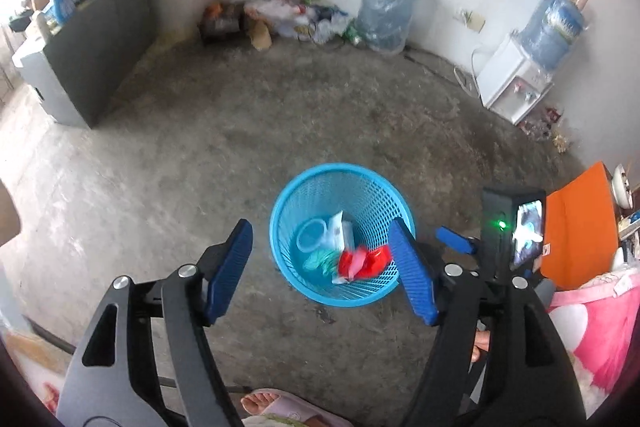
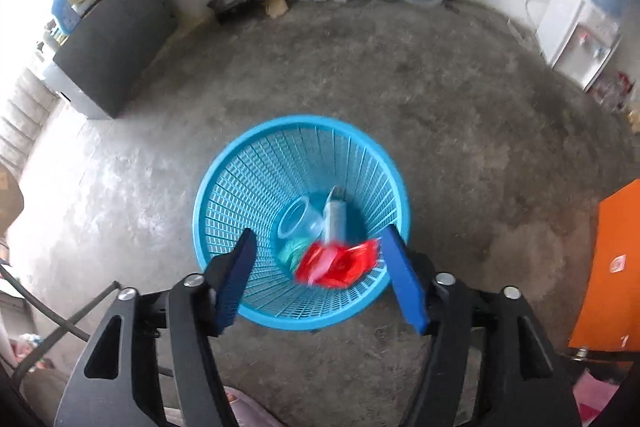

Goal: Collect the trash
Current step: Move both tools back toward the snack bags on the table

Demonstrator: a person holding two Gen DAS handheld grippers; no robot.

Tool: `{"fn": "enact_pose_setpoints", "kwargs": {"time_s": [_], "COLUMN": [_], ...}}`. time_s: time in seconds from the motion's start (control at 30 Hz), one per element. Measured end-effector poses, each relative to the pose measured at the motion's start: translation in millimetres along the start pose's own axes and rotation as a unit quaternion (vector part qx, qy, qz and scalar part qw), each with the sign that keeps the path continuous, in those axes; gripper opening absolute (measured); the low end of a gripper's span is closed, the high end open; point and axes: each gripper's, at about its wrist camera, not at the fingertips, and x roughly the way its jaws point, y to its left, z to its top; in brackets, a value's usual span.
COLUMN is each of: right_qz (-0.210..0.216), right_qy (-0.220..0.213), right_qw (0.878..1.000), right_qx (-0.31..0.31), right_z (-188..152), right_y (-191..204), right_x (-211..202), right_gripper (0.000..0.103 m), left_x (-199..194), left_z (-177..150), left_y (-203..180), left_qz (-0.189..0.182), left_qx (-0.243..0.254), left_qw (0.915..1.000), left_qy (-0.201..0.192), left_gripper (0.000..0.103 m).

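left gripper (image 1: 320,271): jaws apart, empty | right gripper (image 2: 318,277): jaws apart, empty | red wrapper (image 2: 338,263) blurred inside basket (image 2: 224,183)

Both handheld grippers, the left gripper (image 1: 320,267) and right gripper (image 2: 318,275), share black angular frames with triangular cutouts, silver round screws and ribbed blue fingers (image 1: 232,269); a pale pink slipper (image 1: 276,407) is worn below.
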Motion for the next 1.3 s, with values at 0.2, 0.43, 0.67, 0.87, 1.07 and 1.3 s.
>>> {"fn": "enact_pose_setpoints", "kwargs": {"time_s": [0.2, 0.43, 0.67, 0.87, 1.07, 1.3], "right_qz": [-0.027, -0.016, 0.038, 0.077, 0.166, 0.241], "right_qy": [-0.099, -0.199, -0.281, -0.353, -0.361, -0.323], "right_qw": [0.993, 0.97, 0.937, 0.889, 0.862, 0.849], "right_qx": [-0.049, -0.139, -0.203, -0.281, -0.315, -0.341], "right_z": [-11.2, -24.4, -56.0, -99.0, -127.6, -159.5], "right_y": [32.3, 86.7, 145.5, 198.2, 229.5, 262.6], "right_x": [-78.6, -162.4, -235.6, -286.4, -310.6, -323.5], "right_gripper": [0.089, 0.096, 0.096, 0.096, 0.096, 0.096], "left_x": [-76.1, -176.0, -253.0, -312.5, -390.5, -424.6], "left_z": [-22.0, -72.2, -132.9, -192.1, -267.1, -340.8], "left_y": [20.1, 50.2, 88.0, 114.9, 139.7, 154.0], "left_qz": [0.027, 0.107, 0.201, 0.271, 0.365, 0.374], "left_qx": [-0.017, -0.032, -0.075, -0.123, -0.181, -0.245], "left_qw": [0.9977, 0.986, 0.9603, 0.9335, 0.8831, 0.8617], "left_qy": [-0.059, -0.124, -0.178, -0.199, -0.232, -0.24], "left_gripper": [0.071, 0.084, 0.09, 0.091, 0.091, 0.091]}}
